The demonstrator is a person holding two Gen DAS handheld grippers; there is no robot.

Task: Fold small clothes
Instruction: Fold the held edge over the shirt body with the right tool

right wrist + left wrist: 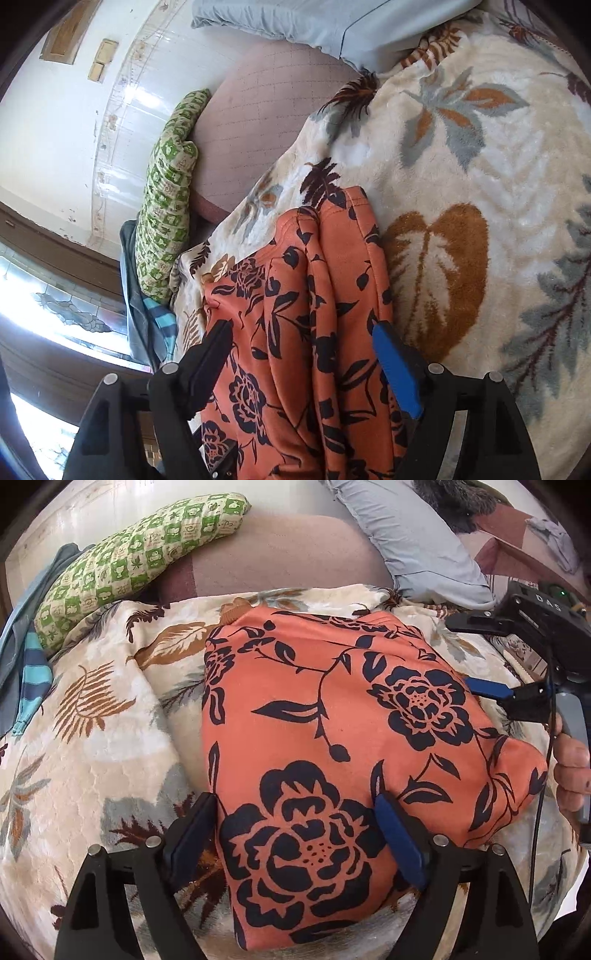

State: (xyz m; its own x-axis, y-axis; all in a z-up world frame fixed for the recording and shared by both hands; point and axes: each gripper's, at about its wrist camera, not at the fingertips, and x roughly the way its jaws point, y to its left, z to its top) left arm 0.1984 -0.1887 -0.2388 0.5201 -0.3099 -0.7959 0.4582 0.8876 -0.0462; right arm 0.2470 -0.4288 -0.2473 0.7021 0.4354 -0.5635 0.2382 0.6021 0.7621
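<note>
An orange garment with black flowers (325,738) lies folded on a cream leaf-patterned blanket (96,731). My left gripper (295,805) is open, its fingers standing either side of the garment's near end, just above the cloth. My right gripper (491,690) shows at the garment's right edge in the left wrist view, with a blue pad against the cloth. In the right wrist view the right gripper (303,332) is open with the garment's layered edge (317,295) between its fingers. The blanket (480,166) spreads to the right.
A green checked pillow (140,554) and a pale blue pillow (413,539) lie at the back on a mauve sheet (295,550). Blue striped cloth (33,679) lies at the left edge. A tiled wall (74,129) and a window stand beyond.
</note>
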